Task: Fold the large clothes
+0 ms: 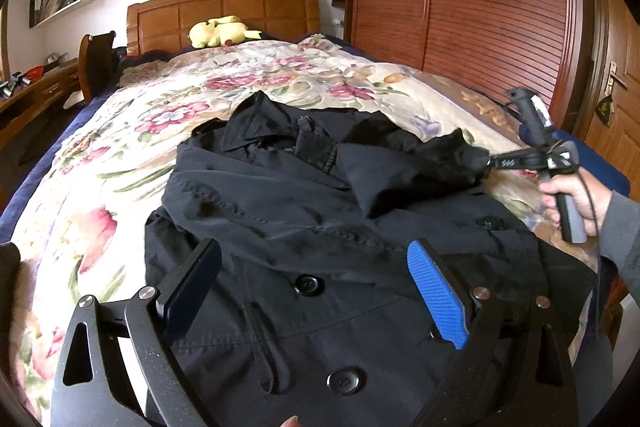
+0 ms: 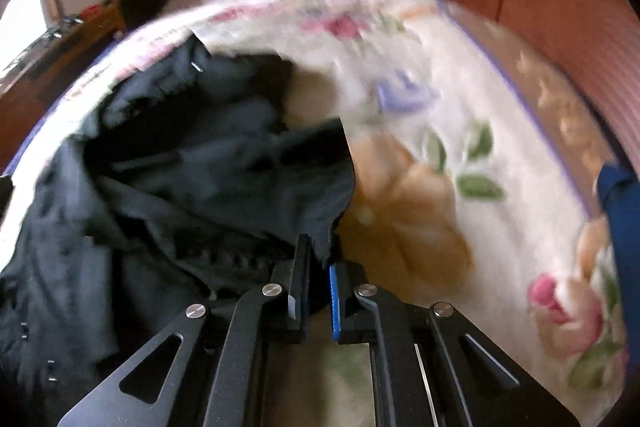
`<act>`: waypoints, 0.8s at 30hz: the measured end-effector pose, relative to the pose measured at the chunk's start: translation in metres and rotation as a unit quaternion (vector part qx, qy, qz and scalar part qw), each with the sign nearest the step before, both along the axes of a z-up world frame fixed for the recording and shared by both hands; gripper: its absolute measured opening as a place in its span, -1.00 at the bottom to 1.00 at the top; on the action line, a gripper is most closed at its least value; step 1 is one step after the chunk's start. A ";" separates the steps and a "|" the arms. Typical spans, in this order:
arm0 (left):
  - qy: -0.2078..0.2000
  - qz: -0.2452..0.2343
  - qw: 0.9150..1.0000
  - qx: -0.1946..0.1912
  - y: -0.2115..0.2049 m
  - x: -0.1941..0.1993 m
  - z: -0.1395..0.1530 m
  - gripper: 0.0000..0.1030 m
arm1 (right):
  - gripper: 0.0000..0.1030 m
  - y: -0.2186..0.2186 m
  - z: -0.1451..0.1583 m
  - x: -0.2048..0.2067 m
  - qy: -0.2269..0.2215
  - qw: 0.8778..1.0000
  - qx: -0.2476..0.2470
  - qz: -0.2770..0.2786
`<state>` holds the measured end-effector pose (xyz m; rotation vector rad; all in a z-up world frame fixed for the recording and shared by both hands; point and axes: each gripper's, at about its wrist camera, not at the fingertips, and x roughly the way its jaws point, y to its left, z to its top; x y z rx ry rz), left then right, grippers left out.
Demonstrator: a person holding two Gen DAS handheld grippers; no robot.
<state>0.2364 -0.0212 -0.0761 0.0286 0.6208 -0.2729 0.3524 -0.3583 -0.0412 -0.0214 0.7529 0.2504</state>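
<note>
coat: black, flat on bed, collar toward headboard, long axis down the bed
right gripper: clamped on coat's edge, angled down
left gripper: jaws wide, empty, above buttons

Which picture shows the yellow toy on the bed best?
The left wrist view. There the yellow plush toy is sharp, lying against the wooden headboard at the far end of the bed. In the right wrist view it is only a blurry yellow blob, so you cannot make out its shape.
</note>
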 end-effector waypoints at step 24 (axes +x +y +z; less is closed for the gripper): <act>-0.037 0.068 0.997 -0.013 0.113 -0.057 0.019 0.84 | -0.86 0.158 0.114 -0.193 -0.117 0.973 0.025 0.196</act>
